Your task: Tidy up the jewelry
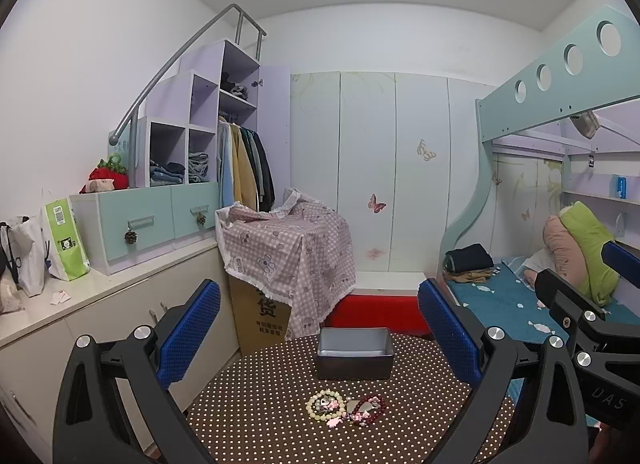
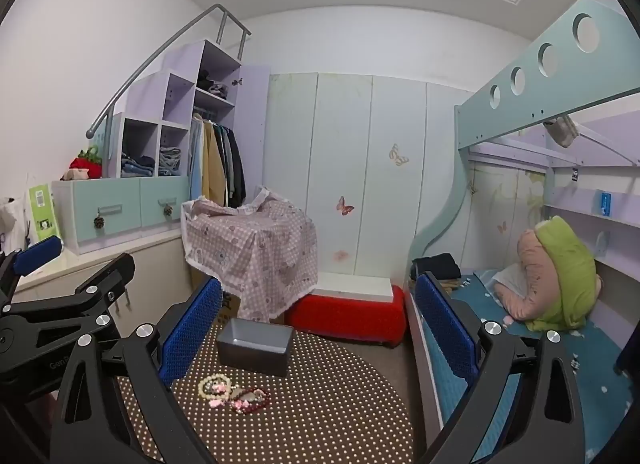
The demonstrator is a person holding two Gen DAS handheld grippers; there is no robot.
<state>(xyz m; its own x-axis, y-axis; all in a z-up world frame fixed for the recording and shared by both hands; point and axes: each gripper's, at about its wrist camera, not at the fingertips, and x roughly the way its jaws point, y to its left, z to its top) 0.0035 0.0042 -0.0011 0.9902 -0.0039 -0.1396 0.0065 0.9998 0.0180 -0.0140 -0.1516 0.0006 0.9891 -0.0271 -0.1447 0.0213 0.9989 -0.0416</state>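
Note:
A small round table [image 1: 256, 416] with a brown polka-dot cloth carries the jewelry. A cream bead bracelet [image 1: 325, 404] lies beside a dark red bead bracelet [image 1: 370, 410], with small pink pieces [image 1: 336, 421] in front of them. Behind them stands an empty grey rectangular box [image 1: 354, 352]. My left gripper [image 1: 320, 304] hovers open above the table's near side, nothing between its blue pads. My right gripper [image 2: 316, 296] is open too and empty, to the right of the left one. In the right wrist view the cream bracelet [image 2: 216, 386], red bracelet [image 2: 252, 400] and box [image 2: 254, 348] sit lower left.
A white cabinet counter [image 1: 120, 284] with bags runs along the left. Behind the table stand a cardboard box under a checked cloth [image 1: 288, 248] and a red stool [image 1: 376, 312]. A bunk bed with a blue mattress [image 2: 500, 328] and pillows lies on the right.

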